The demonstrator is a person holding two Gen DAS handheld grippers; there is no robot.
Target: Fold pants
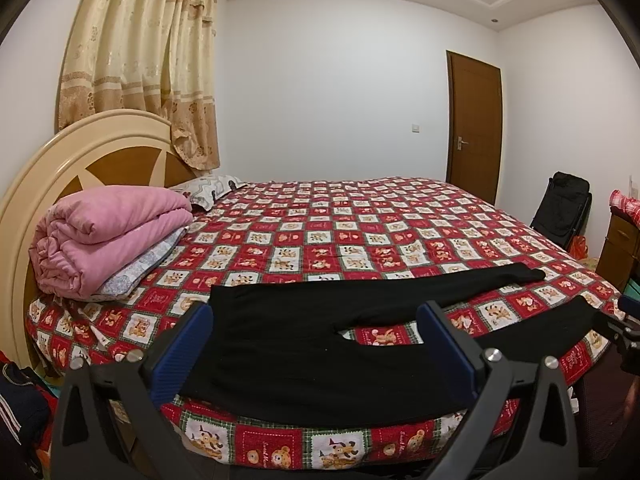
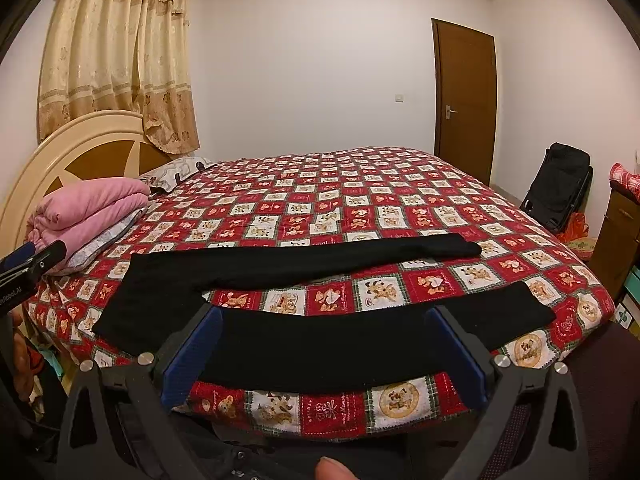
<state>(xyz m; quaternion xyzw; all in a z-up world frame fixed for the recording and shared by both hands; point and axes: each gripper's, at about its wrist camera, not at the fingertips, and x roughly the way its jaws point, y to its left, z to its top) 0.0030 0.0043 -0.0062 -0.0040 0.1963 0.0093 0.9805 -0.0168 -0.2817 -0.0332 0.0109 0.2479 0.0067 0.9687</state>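
Black pants (image 1: 304, 344) lie flat on the bed (image 1: 360, 220), beyond both hand-held grippers (image 1: 316, 344) (image 2: 328, 352), jaws spread apart.

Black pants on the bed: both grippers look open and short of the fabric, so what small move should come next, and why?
Probably lower the right gripper onto the near leg and pinch it. The black pants lie flat on the bedspread, legs spread apart, and the left gripper, also open, holds nothing.
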